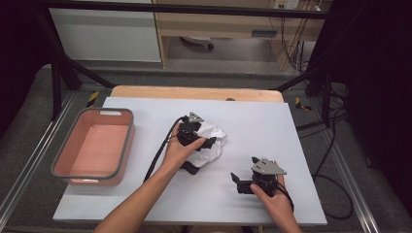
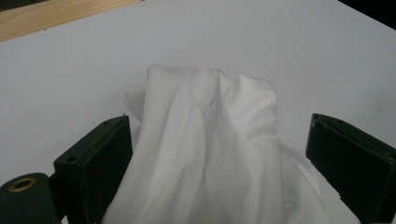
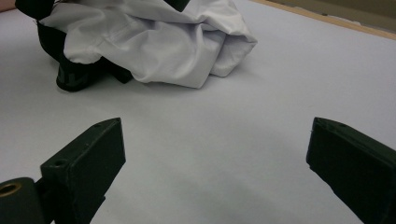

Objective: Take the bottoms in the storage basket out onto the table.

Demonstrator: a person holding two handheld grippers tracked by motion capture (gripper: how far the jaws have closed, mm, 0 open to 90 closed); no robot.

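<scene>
My left gripper [image 2: 219, 154] straddled the crumpled white cloth [image 2: 210, 154] mid-table, jaws spread, pads clear. High view added a pink plastic bin [image 1: 127, 141] far left; my right gripper [image 3: 215, 163] gaped over bare table.

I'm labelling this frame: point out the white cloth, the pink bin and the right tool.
white cloth [image 2: 210, 149], left gripper view, middle fold.
pink bin [image 1: 127, 145], high view, right rim.
right tool [image 1: 236, 183], high view, between its jaw tips.

I see a white table [image 1: 145, 194] carrying a crumpled cloth [image 1: 211, 143] mid-table and a pink bin [image 1: 92, 145] at its left edge.
</scene>
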